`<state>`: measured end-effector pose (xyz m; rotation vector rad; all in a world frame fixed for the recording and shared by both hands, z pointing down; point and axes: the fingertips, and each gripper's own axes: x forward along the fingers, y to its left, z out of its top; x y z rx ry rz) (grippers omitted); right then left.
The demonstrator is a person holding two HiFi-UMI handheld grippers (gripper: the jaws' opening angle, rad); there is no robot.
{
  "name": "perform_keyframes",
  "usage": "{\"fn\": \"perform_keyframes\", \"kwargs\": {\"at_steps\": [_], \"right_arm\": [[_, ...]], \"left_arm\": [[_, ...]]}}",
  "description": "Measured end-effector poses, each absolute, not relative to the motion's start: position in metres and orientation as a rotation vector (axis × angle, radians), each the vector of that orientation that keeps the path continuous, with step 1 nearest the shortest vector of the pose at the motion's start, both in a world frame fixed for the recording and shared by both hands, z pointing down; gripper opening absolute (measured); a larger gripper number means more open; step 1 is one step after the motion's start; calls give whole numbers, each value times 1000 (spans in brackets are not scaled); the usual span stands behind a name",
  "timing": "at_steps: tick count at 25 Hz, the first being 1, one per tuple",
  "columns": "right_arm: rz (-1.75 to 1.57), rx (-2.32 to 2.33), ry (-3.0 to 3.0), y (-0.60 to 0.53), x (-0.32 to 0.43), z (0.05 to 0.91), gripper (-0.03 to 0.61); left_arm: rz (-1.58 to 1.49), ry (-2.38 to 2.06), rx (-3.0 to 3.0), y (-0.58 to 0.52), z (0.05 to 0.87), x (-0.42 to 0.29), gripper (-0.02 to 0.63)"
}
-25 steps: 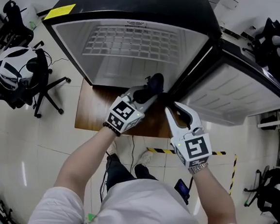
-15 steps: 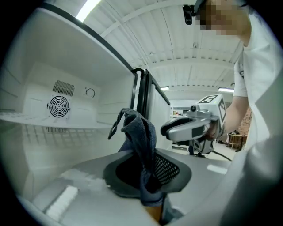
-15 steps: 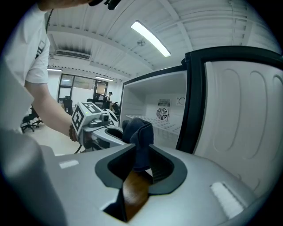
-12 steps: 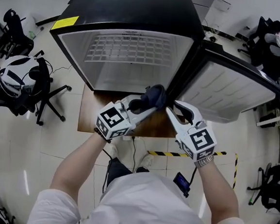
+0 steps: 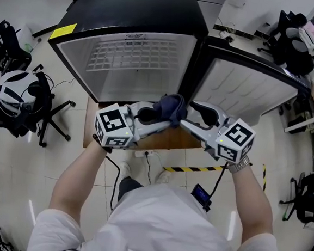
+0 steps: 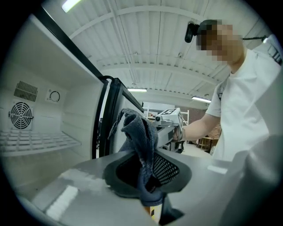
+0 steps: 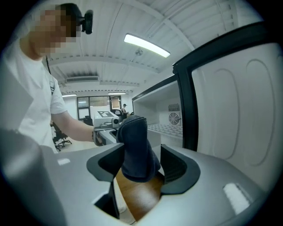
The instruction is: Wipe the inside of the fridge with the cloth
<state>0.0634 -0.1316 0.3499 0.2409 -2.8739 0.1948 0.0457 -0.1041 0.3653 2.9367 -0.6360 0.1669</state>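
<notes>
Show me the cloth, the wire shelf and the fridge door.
cloth (image 5: 172,108), head view, its bunched middle.
wire shelf (image 5: 136,53), head view, middle of its grid.
fridge door (image 5: 242,88), head view, its white inner lining.

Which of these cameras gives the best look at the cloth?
The right gripper view: the cloth sits large and central. The left gripper view shows it crumpled and pinched; the head view, only a small dark lump.

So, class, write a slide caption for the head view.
Left hand-held gripper clamps a crumpled dark blue cloth before the open black fridge.
</notes>
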Motion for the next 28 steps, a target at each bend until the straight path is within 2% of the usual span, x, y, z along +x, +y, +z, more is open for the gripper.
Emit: {"fn": "perform_keyframes", "kwargs": {"at_steps": [12,18,24,28], "right_arm": [[276,-128,-2857,-89,75,337,254],[244,-93,-2867,-92,83,335,98],[150,-1,-2848,-97,89,340,70],[82,158,-2881,-112,94,333,58]], "left_arm": [[273,-366,2935,-85,358,79,69],[300,-383,2943,-91,361,84,69],[358,-467,2956,-101,367,91,74],[321,-630,2957,-118,362,91,108]]}}
